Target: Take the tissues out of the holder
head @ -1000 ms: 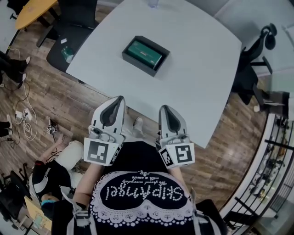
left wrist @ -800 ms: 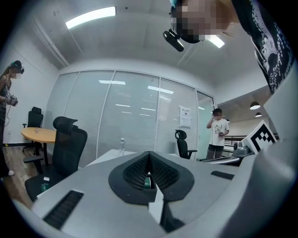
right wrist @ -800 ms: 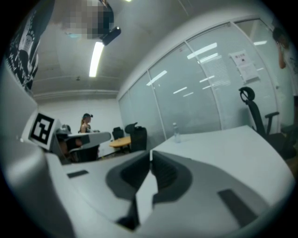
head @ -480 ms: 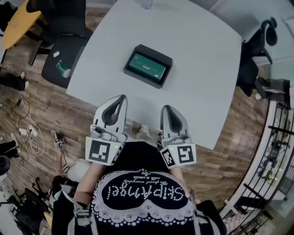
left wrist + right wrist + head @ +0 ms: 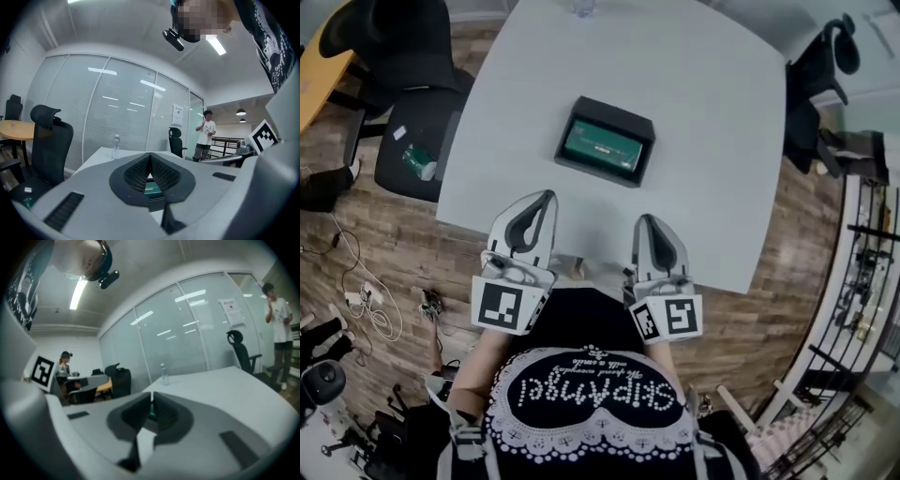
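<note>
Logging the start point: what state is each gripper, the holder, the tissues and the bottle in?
left gripper: shut, empty
right gripper: shut, empty
holder: on the table, tissues inside
tissues: lying in the holder, untouched
bottle: upright, far end of table

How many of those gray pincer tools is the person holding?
2. The left gripper and the right gripper hover side by side over the table's near edge, both shut and empty.

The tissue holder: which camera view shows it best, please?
The head view. It shows the whole black tissue holder from above, with the green tissues inside, on the white table. In the gripper views, the left gripper and right gripper hide all but a thin green sliver.
</note>
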